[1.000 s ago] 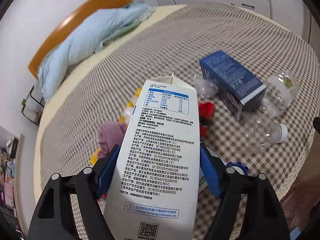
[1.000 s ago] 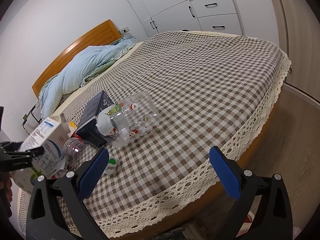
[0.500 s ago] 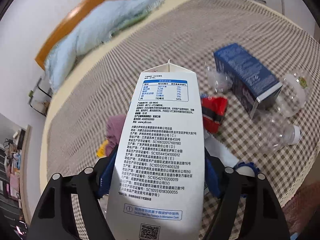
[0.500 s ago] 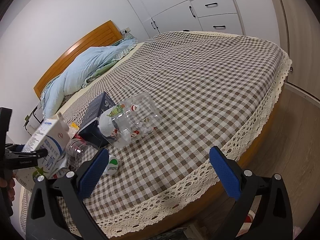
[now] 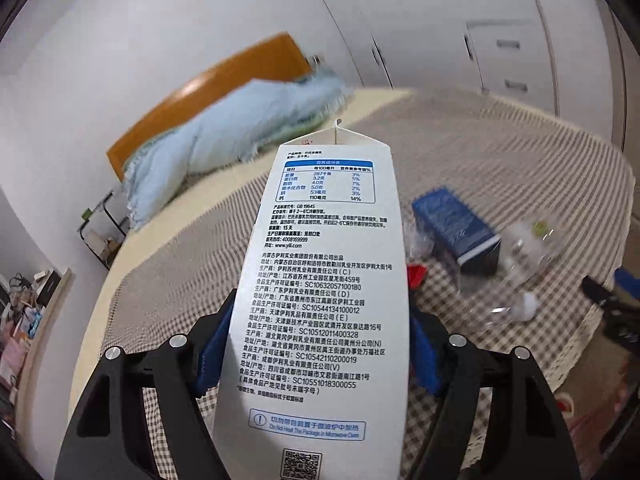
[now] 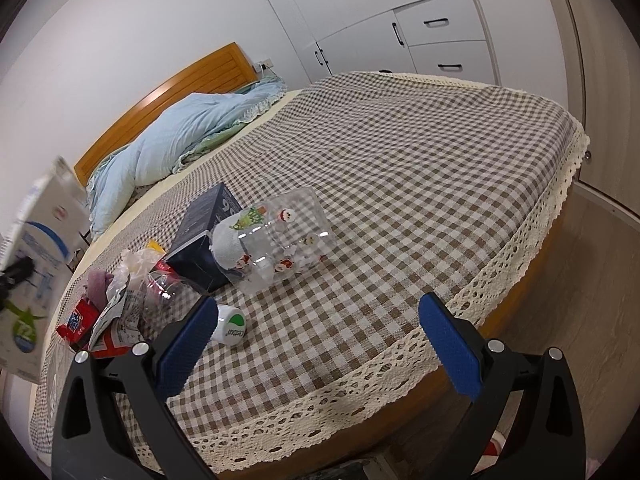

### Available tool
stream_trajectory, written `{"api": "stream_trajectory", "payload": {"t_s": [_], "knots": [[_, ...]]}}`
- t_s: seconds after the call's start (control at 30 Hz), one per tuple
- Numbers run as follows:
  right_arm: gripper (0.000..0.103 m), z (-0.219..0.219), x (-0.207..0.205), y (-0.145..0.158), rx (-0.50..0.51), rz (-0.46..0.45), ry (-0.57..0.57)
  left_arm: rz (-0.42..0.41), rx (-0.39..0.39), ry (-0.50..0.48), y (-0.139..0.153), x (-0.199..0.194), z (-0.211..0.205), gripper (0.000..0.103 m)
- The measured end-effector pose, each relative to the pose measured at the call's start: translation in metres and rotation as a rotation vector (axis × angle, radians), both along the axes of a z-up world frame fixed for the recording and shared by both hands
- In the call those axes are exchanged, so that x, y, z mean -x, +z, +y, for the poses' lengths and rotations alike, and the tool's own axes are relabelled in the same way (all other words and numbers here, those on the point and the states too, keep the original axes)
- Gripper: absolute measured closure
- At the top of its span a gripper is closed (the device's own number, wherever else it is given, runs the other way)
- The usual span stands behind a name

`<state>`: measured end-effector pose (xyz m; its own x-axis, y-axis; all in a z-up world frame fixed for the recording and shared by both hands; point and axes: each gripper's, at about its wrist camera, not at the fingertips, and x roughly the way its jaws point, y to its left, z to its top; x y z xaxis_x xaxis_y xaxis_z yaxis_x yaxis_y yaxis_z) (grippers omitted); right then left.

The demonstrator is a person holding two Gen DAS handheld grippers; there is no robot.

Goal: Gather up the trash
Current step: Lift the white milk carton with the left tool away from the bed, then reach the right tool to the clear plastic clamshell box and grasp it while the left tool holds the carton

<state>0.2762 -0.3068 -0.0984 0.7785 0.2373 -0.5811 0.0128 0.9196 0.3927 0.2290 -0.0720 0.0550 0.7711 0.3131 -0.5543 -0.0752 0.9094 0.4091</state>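
The left claw pinches a white milk carton by its two side walls, holding it in the air above the checked bed. The carton's long axis runs along the fingers, gabled top pointing away toward the headboard. The right claw is spread with nothing between its pads, over the bed's lace edge.

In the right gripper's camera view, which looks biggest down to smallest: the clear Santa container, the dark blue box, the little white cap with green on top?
1. Clear Santa container
2. Dark blue box, though partly hidden behind the container, so this is unsure
3. White cap, clearly smallest
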Motion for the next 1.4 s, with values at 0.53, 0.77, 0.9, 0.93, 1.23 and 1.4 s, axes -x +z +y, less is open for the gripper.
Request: {"api": "stream_trajectory", "payload": {"t_s": [0.53,0.77,0.9,0.93,1.23,1.4], "knots": [[0.006,0.011,0.061,-0.003,0.038,-0.127,0.014,-0.283,0.135,0.083,0.033,0.142,0.025,0.031],[0.006,0.020,0.092,-0.010,0.080,-0.168,0.016,-0.310,0.237,0.141,0.022,0.182,0.054,0.031],[0.006,0.028,0.108,-0.008,0.096,-0.188,0.028,-0.334,0.267,0.182,0.015,0.204,0.072,0.031],[0.006,0.031,0.113,-0.007,0.092,-0.187,0.033,-0.343,0.264,0.198,0.013,0.210,0.076,0.031],[0.006,0.067,0.131,0.003,0.081,-0.188,0.088,-0.368,0.317,0.282,-0.005,0.243,0.113,0.031],[0.006,0.096,0.136,0.009,0.088,-0.198,0.144,-0.373,0.327,0.324,-0.017,0.252,0.131,0.031]]}}
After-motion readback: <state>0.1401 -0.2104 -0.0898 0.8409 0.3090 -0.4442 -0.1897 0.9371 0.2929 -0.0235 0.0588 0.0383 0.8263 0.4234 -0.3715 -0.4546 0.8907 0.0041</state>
